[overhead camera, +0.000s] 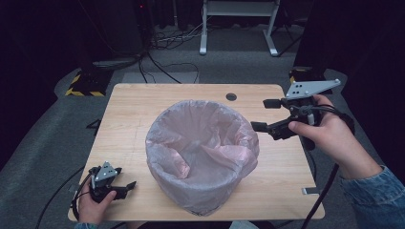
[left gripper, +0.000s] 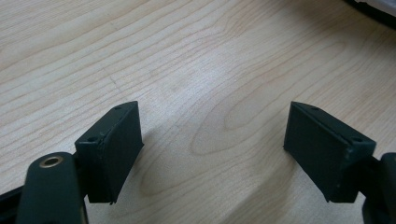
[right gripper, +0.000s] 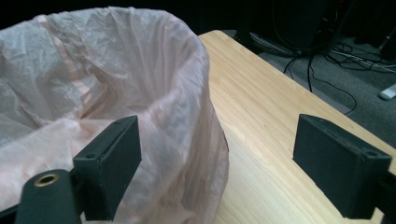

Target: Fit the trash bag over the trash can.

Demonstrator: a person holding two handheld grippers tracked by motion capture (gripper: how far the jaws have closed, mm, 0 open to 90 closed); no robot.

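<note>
Beside the unlabelled pink bin liner (overhead camera: 203, 143), right gripper (overhead camera: 265, 114) and left gripper (overhead camera: 125, 188) gape wide.

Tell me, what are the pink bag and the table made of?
The pink bag looks like thin plastic film: you can see through it, it crinkles and shines faintly. The table top looks like pale wood or wood-look laminate, smooth and matte, with printed-looking grain lines; which one, I cannot tell.

Bin (overhead camera: 203, 157) mid-table (overhead camera: 129, 109); left tongs (overhead camera: 125, 189) at near-left corner; right tongs (overhead camera: 265, 114) beside bin's right rim.
</note>
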